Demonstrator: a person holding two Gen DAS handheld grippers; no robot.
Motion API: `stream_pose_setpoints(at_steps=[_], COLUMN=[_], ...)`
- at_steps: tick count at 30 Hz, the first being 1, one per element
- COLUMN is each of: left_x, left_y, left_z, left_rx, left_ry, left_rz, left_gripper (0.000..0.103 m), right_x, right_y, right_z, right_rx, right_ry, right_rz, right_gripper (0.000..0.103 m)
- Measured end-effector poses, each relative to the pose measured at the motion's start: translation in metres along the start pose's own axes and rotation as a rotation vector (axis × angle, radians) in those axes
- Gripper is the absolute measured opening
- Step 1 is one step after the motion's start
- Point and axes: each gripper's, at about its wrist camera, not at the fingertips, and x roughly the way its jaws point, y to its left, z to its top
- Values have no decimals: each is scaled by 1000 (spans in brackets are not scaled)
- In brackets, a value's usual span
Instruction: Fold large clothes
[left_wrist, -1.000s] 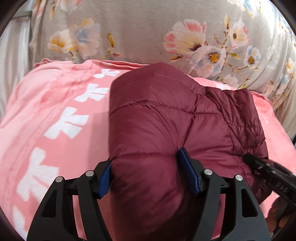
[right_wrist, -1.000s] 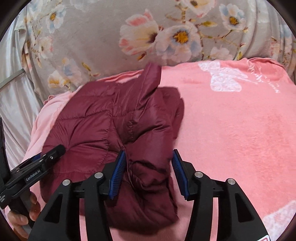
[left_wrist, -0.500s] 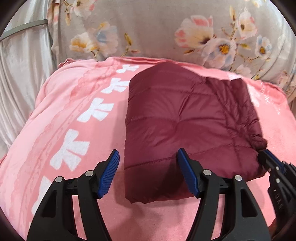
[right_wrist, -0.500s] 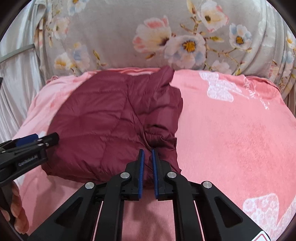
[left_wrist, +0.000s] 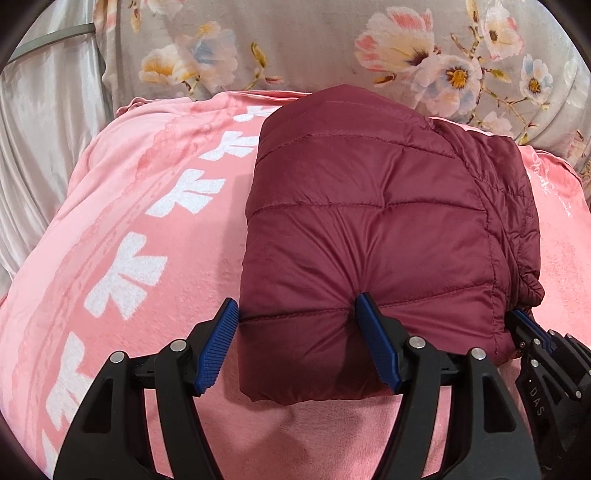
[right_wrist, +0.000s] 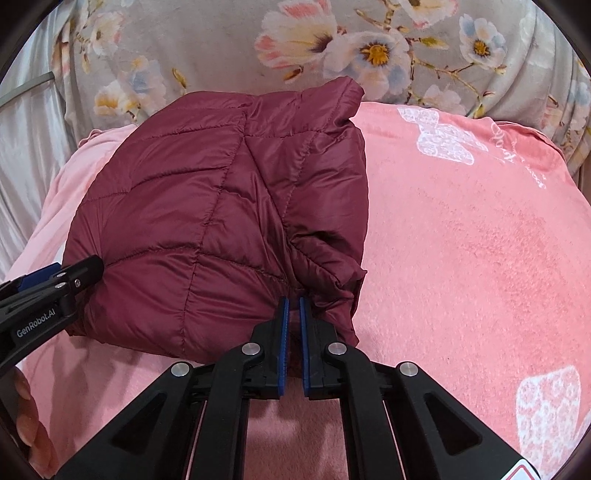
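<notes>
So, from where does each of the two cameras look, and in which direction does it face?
Left wrist: sits on the left gripper, facing forward at the maroon jacket on the pink blanket; its jaws stand wide around the jacket's near edge.
Right wrist: sits on the right gripper, facing the same way; jaws nearly closed at the jacket's hem.
Shared: jacket, blanket, floral fabric behind; each view shows the other gripper.
</notes>
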Motion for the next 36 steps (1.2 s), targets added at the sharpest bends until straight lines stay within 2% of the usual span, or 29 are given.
stream_pose_setpoints(at_steps=[4,6,8,18,21,24,29,32,36], left_x=[-6,-12,-19,-51,-59,-62,-65,-67,-67], left_y=[0,-1,0,1,1,1,2,1,1], left_z=[-4,-8,-12,-41,-56,-72,-90,-93,-95], left_rx=[-11,-8,-10,-29,-19,-7,-5,-4,-9], left_ry=[-24,-34,-48,-69,-91,-98,-92,-107,-110], left_rz=[13,30,35,47,56,69,65,73,80], left_gripper=[66,72,73,77,80,84,85,89,90], right_x=[-16,-27,-41,-76,-82,-87,-91,-91,-88], right_y=[-4,-6,-6,-5,-5,-4,-7,-5,-3], right_z=[-5,-10,-17,-53,-66,-78,-86,-88,-89], right_rx=[32,43,45,28,26,20,33,29,14], right_ry=[-29,-40,-51,-46,-53,-62,-59,-61,-51], right_rz=[17,28,35,35,21,-2,-16,-37,-45], right_gripper=[5,6,7,11,15,25,35,37,38])
